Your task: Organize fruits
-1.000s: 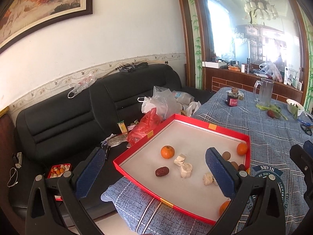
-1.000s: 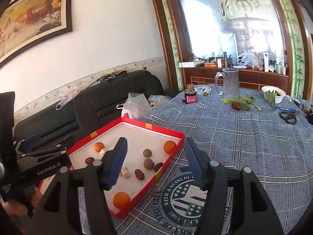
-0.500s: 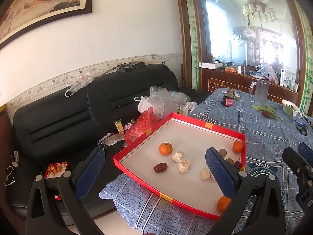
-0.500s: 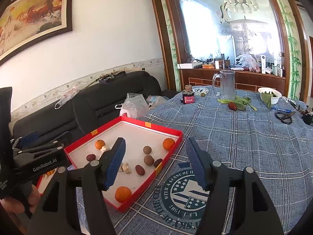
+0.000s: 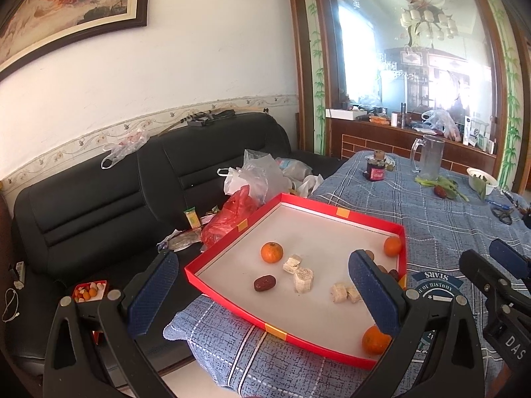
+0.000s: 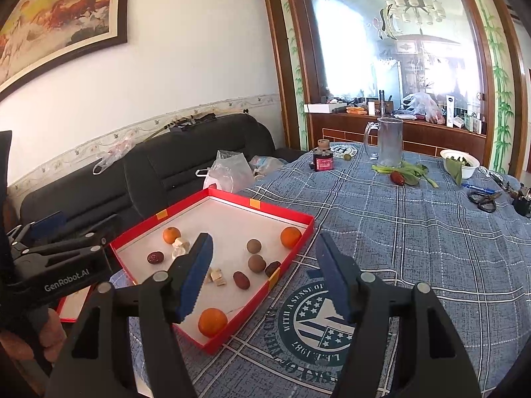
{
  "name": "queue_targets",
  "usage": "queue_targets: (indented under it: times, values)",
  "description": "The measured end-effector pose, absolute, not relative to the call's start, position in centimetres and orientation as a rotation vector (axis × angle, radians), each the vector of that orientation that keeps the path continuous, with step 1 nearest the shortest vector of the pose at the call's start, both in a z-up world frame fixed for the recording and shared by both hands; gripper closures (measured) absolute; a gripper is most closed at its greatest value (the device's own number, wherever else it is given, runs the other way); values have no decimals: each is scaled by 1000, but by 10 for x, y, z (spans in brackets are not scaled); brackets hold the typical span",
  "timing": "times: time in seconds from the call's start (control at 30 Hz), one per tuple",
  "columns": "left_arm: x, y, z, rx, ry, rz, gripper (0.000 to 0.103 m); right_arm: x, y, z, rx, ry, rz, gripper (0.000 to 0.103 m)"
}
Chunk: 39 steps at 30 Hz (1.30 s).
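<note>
Both wrist views showed more of table than second earlier: grippers had backed away, upward. Left gripper [image 5: 262,285] spread, empty; right gripper [image 6: 264,275] spread, empty. Oranges [image 6: 212,322], dates [image 6: 241,280], brown round fruits [image 6: 256,263] lay scattered, unsorted, inside red tray [image 6: 292,252]. No fruit had shifted.

Beyond the fingers, a black sofa [image 5: 109,195] lines the white wall [image 5: 205,59] under a framed painting [image 5: 63,10]; right, a bright glass partition [image 5: 408,43].
</note>
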<state>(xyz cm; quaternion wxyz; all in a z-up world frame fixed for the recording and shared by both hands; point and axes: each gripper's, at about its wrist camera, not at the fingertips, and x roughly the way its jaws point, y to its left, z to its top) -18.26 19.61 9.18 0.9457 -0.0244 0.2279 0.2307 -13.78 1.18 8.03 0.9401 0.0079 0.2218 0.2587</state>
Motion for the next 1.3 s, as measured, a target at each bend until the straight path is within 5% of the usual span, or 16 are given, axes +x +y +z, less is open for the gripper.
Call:
queue_targets:
  times: [1.3]
  values:
    - [-199, 218, 102, -65, 430, 424, 0, -154, 28, 96, -62, 429, 475, 37]
